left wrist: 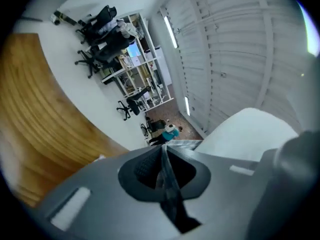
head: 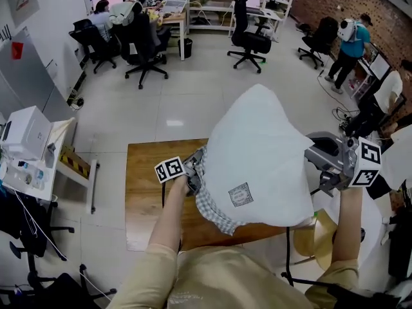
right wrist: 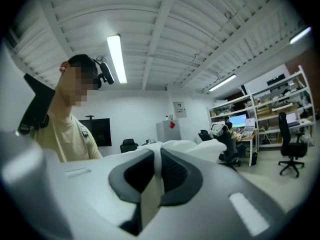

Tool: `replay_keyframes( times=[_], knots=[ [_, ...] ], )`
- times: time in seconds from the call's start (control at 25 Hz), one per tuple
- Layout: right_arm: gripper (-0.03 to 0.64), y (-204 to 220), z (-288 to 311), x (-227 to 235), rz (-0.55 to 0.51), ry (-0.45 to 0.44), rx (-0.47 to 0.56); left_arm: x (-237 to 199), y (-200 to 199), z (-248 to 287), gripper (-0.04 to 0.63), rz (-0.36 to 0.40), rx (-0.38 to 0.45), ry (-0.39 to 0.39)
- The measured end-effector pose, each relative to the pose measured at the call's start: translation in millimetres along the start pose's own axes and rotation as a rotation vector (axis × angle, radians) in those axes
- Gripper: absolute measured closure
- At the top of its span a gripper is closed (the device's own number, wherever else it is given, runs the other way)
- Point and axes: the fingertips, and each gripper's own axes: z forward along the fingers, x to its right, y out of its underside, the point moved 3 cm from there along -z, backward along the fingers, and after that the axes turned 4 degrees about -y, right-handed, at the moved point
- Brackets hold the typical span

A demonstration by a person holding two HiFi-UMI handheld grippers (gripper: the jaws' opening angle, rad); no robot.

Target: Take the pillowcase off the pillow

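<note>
A white pillow point(head: 257, 159) with a small label hangs in the air over the wooden table point(head: 145, 192). The blue-and-white checked pillowcase point(head: 215, 208) is bunched round its lower left end. My left gripper point(head: 193, 167) is at the pillow's left side, shut on a fold of the checked fabric point(left wrist: 167, 184); the pillow point(left wrist: 250, 134) shows beyond the left gripper point(left wrist: 162, 151). At the pillow's right side, my right gripper point(head: 313, 152) is shut on white pillow fabric point(right wrist: 150, 199), pinched flat in the right gripper point(right wrist: 160, 154).
Office chairs point(head: 248, 40) and desks with people stand at the back. A shelf with white boxes point(head: 26, 131) is on the left. A tan stool point(head: 315, 234) sits by the table's right corner. The person wearing the camera point(right wrist: 60, 129) faces the right gripper.
</note>
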Motion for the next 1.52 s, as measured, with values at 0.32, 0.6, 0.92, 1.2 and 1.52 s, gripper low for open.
replay_keyframes(
  times=[0.32, 0.6, 0.92, 1.2, 1.52],
  knots=[
    [0.606, -0.8, 15.2, -4.9, 0.022, 0.035, -0.032, -92.7, 76.0, -2.4, 0.581, 0.246, -0.239, -0.371],
    [0.604, -20.0, 0.4, 56.0, 0.170, 0.253, 0.170, 33.3, 25.5, -64.0, 0.381, 0.376, -0.074, -0.115],
    [0.604, -36.2, -11.5, 102.2, 0.138, 0.263, 0.237, 209.0, 159.8, -109.3, 0.306, 0.561, -0.275, 0.134],
    [0.604, -29.8, 5.8, 105.1, 0.179, 0.197, 0.239, 172.6, 190.0, -57.0, 0.561, 0.482, -0.275, -0.071],
    [0.606, -32.5, -28.6, 124.0, 0.228, 0.243, 0.301, 42.8, 255.6, -71.2, 0.591, 0.623, -0.579, -0.288]
  ],
)
